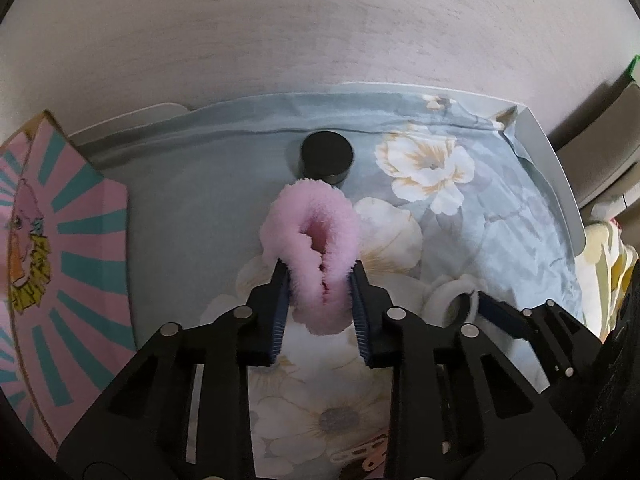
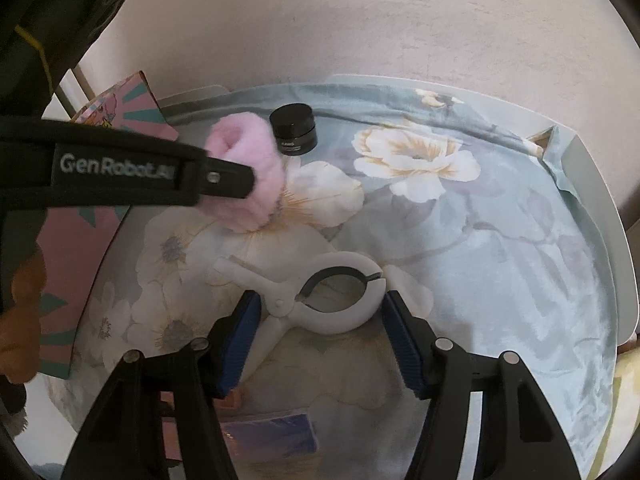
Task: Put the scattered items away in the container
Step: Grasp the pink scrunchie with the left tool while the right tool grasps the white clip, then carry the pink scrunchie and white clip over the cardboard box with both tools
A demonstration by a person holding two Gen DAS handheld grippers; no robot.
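Observation:
My left gripper (image 1: 319,280) is shut on a fluffy pink scrunchie (image 1: 314,236) and holds it above the floral cloth; the scrunchie also shows in the right wrist view (image 2: 248,160). My right gripper (image 2: 320,304) is open, its blue pads on either side of a large white clamp (image 2: 320,300) lying on the cloth. A small black jar (image 2: 293,129) stands upright at the back, just beyond the scrunchie (image 1: 327,156). The pink and teal box (image 1: 60,248) stands at the left.
The floral cloth (image 2: 500,240) covers a white table with a raised rim (image 1: 552,168). A purple card (image 2: 272,432) lies near the front edge. A small brown patterned item (image 1: 360,456) lies under the left gripper. A wall is behind.

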